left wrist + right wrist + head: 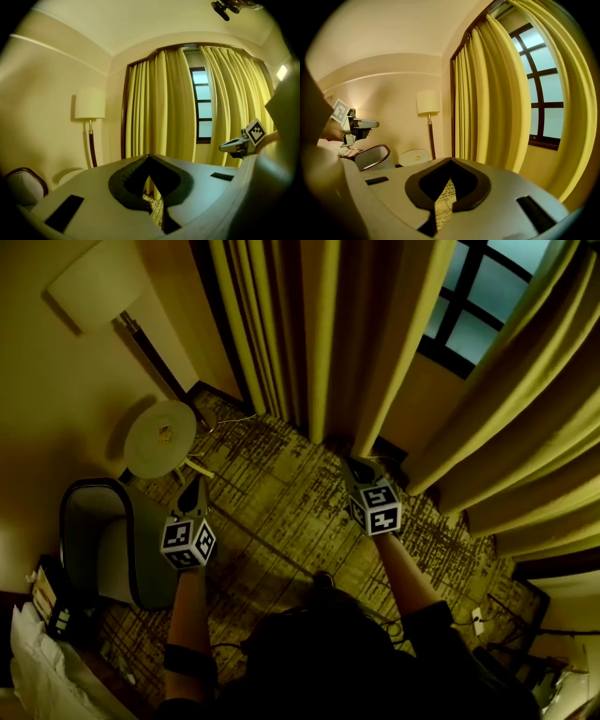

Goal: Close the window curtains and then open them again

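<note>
Well off to the left of the window (473, 306) stand a floor lamp (89, 282) and a grey armchair (103, 540), neither of which has any part in the job. Next comes the left tool (197, 484), held out over the patterned carpet (281, 512) and pointing toward the wall left of the window; its own view shows the jaws pressed together with nothing between them, only carpet and curtain hem visible past the tips. The left curtain (309, 334) hangs in thick folds to the floor just left of the window and covers that side of the glass. The right tool (352, 465) is nearer the window than the left one, its tip close to the foot of the left curtain, though I cannot tell whether it touches the cloth; its jaws are likewise closed and empty. Between the two curtains a strip of window panes shows, so the glass is only partly covered. The right curtain (525, 427) hangs to the right of the window, sweeping out toward the floor. Judging by this, the curtains are neither fully drawn together nor pulled wide apart, and no cloth is gripped. Whether this falls in the closing part or the reopening part cannot be settled from these pictures; either way, a curtain edge has to be taken hold of before anything more gets done.
</note>
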### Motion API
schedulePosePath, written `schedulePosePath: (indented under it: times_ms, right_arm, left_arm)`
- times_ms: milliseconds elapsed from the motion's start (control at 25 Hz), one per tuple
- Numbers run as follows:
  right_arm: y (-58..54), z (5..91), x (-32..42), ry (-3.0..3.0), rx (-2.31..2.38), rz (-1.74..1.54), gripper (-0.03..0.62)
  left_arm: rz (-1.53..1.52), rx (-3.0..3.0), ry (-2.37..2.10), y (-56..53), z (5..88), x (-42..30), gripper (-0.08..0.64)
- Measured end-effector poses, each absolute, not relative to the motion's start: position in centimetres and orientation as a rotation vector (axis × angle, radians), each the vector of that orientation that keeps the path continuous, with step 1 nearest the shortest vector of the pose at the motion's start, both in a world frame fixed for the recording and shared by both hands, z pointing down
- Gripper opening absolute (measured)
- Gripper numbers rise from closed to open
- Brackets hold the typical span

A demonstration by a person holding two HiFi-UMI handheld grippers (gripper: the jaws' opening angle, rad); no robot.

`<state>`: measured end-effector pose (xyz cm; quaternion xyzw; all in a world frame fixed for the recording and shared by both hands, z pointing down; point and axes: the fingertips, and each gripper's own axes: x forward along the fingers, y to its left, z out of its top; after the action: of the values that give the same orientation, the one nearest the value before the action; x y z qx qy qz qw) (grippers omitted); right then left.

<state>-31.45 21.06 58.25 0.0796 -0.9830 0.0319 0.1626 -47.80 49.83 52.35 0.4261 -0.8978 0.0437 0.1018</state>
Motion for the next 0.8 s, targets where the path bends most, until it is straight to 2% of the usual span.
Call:
schedulePosePath:
  times_ms: [800]
  right_arm:
    - [9.4, 56.1, -32.5, -2.831, 0.375, 0.097, 0.023]
  left_arm:
    - [0.144, 1.547, -2.573, 31.9, 48.5, -47.7, 0.0]
